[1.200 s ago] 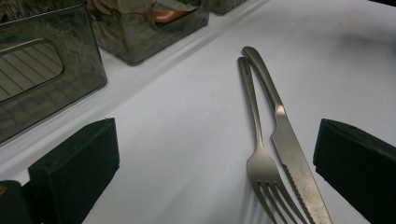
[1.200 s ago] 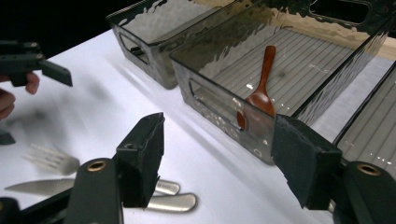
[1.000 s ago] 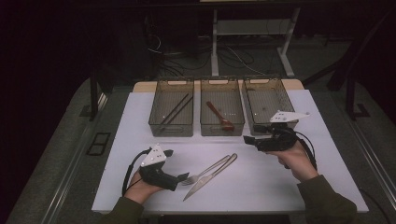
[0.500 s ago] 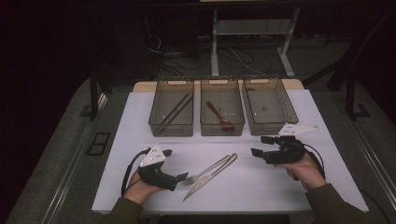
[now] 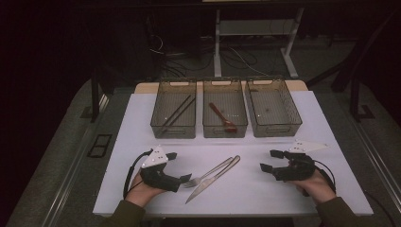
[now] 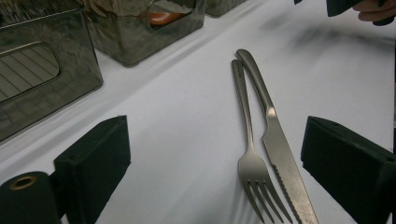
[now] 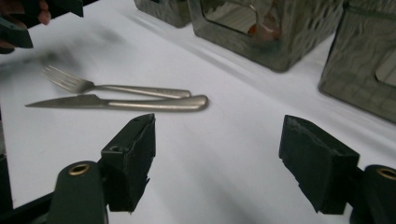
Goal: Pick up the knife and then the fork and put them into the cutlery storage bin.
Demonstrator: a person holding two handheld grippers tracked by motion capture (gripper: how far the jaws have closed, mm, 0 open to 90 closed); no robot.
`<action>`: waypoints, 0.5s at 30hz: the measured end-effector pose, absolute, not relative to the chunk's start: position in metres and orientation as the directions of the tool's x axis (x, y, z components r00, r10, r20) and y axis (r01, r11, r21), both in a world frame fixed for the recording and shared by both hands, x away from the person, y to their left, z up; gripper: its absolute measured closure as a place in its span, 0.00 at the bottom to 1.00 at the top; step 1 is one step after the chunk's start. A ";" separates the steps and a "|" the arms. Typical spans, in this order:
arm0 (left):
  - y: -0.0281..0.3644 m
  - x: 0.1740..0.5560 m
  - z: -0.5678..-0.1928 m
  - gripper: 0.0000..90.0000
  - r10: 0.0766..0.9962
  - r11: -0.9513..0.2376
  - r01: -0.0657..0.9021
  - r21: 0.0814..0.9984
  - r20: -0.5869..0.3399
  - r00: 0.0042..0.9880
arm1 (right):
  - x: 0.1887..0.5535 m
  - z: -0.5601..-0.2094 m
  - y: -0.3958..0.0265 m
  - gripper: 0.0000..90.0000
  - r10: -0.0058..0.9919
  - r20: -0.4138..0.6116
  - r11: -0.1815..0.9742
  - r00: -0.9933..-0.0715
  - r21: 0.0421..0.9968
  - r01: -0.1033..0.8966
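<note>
— Why are you parking the left gripper there?
— I'm lining its open, empty jaws up on the fork, lying beside the knife; my right gripper is waiting open too.

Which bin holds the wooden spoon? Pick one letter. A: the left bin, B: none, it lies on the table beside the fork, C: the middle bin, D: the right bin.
C: in the high view the wooden spoon lies inside the middle bin, while the left bin holds dark chopsticks and the fork and knife lie on the white table.
</note>
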State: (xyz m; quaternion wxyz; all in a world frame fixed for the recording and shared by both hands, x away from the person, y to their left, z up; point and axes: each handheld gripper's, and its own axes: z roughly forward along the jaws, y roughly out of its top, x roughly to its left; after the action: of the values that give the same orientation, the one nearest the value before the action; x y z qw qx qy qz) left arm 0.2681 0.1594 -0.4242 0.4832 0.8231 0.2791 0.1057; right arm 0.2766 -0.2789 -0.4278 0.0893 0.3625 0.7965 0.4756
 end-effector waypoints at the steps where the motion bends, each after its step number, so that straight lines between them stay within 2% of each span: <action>1: 0.159 0.268 -0.424 0.10 0.558 -0.378 0.358 0.854 -0.099 0.824 | 0.275 -0.430 -0.280 0.29 0.663 0.208 0.283 -0.719 0.820 0.498; 9: 0.158 0.270 -0.421 0.21 0.543 -0.378 0.362 0.852 -0.112 0.832 | 0.264 -0.438 -0.297 0.27 0.688 0.197 0.280 -0.699 0.816 0.506; 15: 0.147 0.276 -0.416 0.39 0.528 -0.398 0.369 0.840 -0.119 0.841 | 0.261 -0.438 -0.299 0.26 0.697 0.200 0.269 -0.689 0.817 0.510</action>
State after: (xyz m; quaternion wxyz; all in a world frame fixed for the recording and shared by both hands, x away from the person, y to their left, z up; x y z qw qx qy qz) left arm 0.2759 0.1468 -0.4160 0.4778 0.8320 0.2694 0.0830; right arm 0.2614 -0.2993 -0.4378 0.1000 0.3817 0.7902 0.4689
